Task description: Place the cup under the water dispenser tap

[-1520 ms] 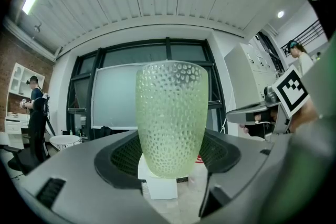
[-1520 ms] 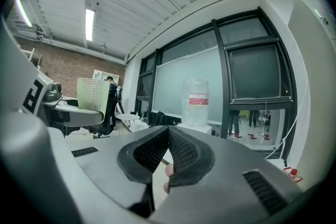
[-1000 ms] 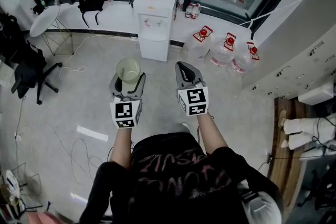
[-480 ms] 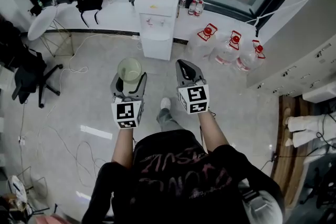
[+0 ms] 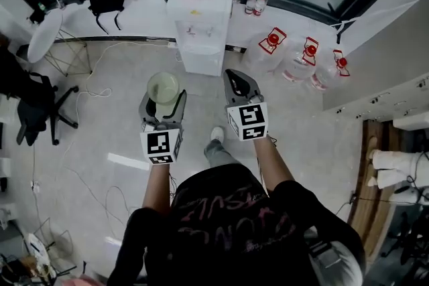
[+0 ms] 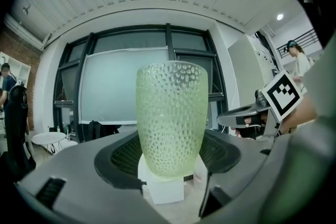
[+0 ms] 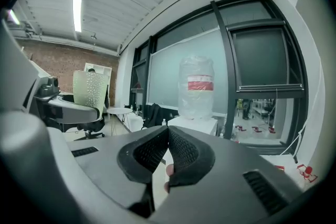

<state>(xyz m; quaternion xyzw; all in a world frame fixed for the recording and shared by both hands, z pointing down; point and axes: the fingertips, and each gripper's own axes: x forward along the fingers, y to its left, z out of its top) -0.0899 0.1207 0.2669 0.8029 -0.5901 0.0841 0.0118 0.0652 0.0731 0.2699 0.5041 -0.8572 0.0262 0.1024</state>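
Now closer to water dispenser (image 5: 199,30) w/ cup (image 5: 163,87) held.

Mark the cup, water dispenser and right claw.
cup (image 6: 171,118): left gripper view, middle of its dimpled wall
water dispenser (image 5: 199,45): head view, white front below the taps
right claw (image 7: 168,129): right gripper view, where the shut tips meet

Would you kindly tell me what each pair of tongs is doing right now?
Left tongs: closed on the cup.
Right tongs: shut, empty.

Left hand-held gripper (image 5: 163,99) clamps cup (image 5: 163,85); right hand-held gripper (image 5: 234,79) closed (both arms outstretched).
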